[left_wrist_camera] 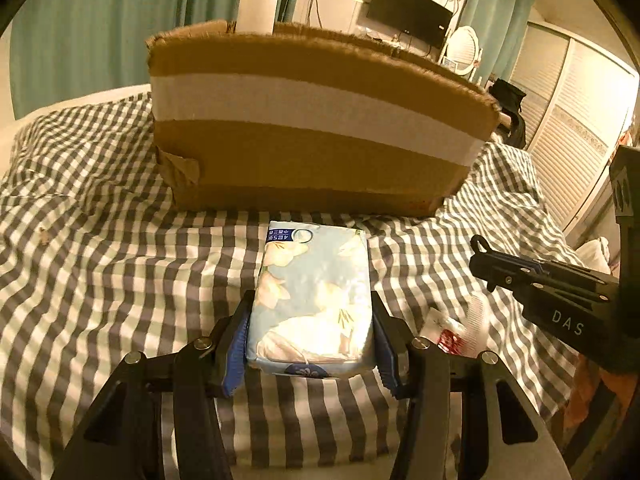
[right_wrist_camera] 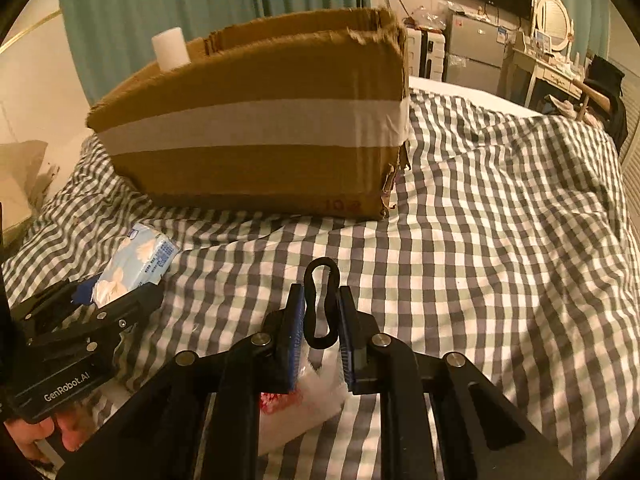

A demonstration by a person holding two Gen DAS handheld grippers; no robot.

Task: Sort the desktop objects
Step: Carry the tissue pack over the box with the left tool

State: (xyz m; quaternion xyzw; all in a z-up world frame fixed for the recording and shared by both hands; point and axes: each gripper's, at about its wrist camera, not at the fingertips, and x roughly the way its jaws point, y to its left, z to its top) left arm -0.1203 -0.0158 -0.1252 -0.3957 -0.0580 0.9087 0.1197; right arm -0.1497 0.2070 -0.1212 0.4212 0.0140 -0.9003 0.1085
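A pale blue tissue pack [left_wrist_camera: 312,300] with a flower print sits between the blue pads of my left gripper [left_wrist_camera: 312,304], which is shut on it just above the checked cloth. From the right wrist view the same pack [right_wrist_camera: 140,260] sticks out of the left gripper [right_wrist_camera: 120,292] at the left. My right gripper [right_wrist_camera: 320,296] is shut on a thin black loop [right_wrist_camera: 322,261] standing up between its pads; it also shows at the right of the left wrist view [left_wrist_camera: 478,242]. Under its jaws is a white packet [right_wrist_camera: 304,396] with red print; whether it is held I cannot tell.
A taped cardboard box [left_wrist_camera: 312,120] [right_wrist_camera: 256,128] stands open-topped just beyond both grippers, a white roll [left_wrist_camera: 256,12] rising from its far left. The checked bed cover [right_wrist_camera: 500,260] stretches away to the right. A hand [right_wrist_camera: 32,436] grips the left tool.
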